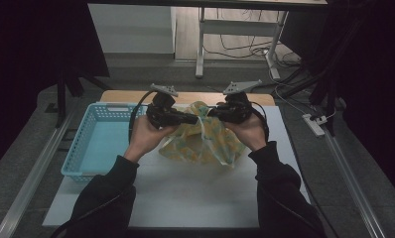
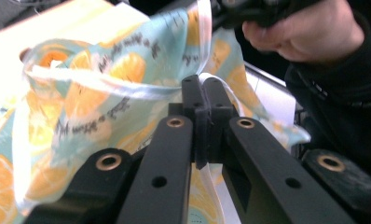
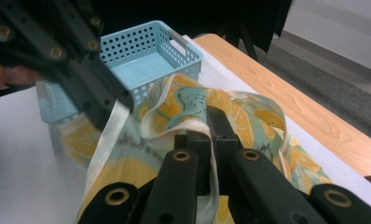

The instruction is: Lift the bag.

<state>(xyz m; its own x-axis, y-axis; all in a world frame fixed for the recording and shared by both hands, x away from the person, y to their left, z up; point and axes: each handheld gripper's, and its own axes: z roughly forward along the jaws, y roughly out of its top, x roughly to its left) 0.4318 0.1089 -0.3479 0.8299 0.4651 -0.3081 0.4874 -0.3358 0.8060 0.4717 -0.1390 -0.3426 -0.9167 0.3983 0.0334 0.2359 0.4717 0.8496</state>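
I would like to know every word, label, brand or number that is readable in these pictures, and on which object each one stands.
Dark script lines printed on the orange-patterned plastic bag: too blurred to read in the left gripper view.
The same print on the bag in the right gripper view, near its white edge: too small and blurred to read.
Blue basket, left gripper, right gripper, table: no text on them.

I see a white-topped bench with a wooden strip along its far edge, standing on grey floor. Beyond it a white-legged desk frame stands over loose black cables. A white power strip lies right. Dark curtains flank both sides; the light is dim.
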